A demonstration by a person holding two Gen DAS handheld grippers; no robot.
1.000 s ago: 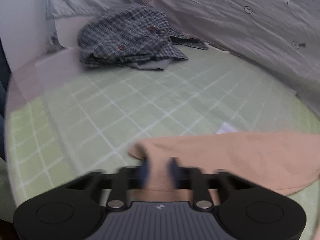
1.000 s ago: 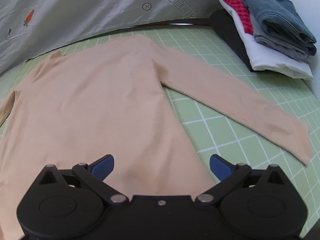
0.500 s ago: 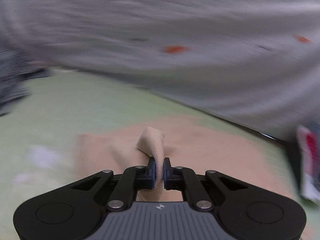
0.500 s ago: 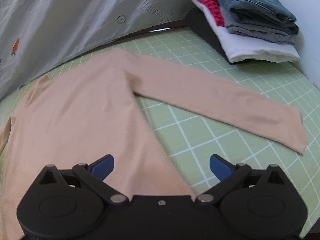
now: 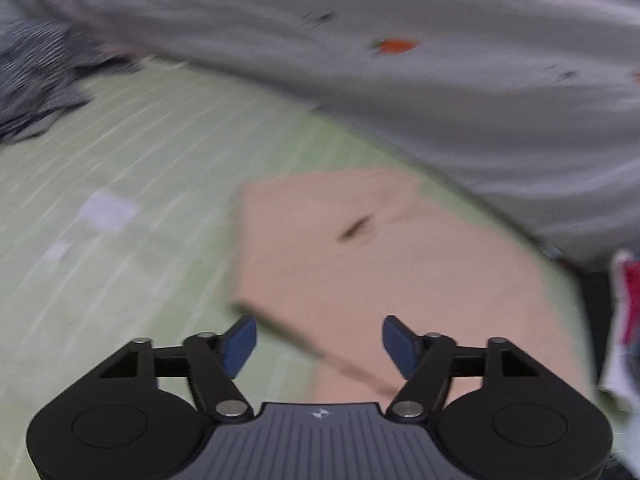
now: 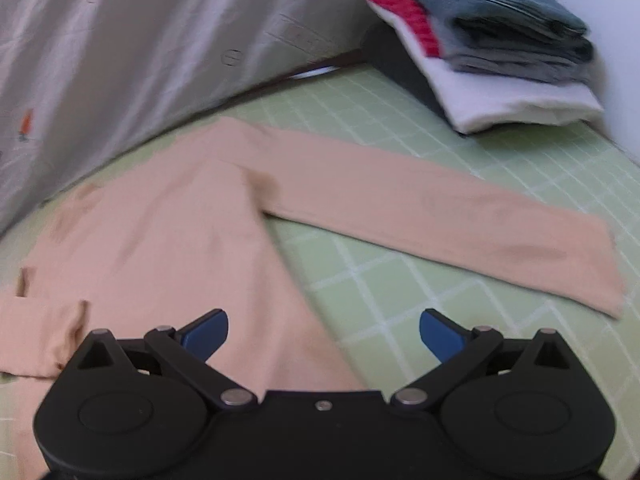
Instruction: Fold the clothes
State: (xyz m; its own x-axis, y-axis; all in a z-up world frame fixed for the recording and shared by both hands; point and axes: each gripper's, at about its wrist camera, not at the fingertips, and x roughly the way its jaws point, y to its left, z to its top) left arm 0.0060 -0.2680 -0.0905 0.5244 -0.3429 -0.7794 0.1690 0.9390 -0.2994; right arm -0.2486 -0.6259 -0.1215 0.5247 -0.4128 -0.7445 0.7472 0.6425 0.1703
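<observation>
A peach long-sleeved top (image 6: pixel 168 240) lies flat on the green checked mat (image 6: pixel 400 300). Its right sleeve (image 6: pixel 440 216) stretches out straight toward the right. Its left sleeve (image 6: pixel 36 332) lies folded in across the body at the left edge. In the left wrist view the top (image 5: pixel 400 264) lies blurred below my left gripper (image 5: pixel 320 344), whose jaws are opening with no cloth pressed between them. My right gripper (image 6: pixel 324 332) hangs open over the hem side of the body, holding nothing.
A stack of folded clothes (image 6: pixel 500 40) in white, red, grey and blue sits at the back right. A crumpled checked shirt (image 5: pixel 36 80) lies at the far left. A grey printed sheet (image 6: pixel 140 40) rises along the back of the mat.
My left gripper carried the left sleeve rightward over the body, then let it go and spread its jaws. The right gripper shifted slightly and stayed open.
</observation>
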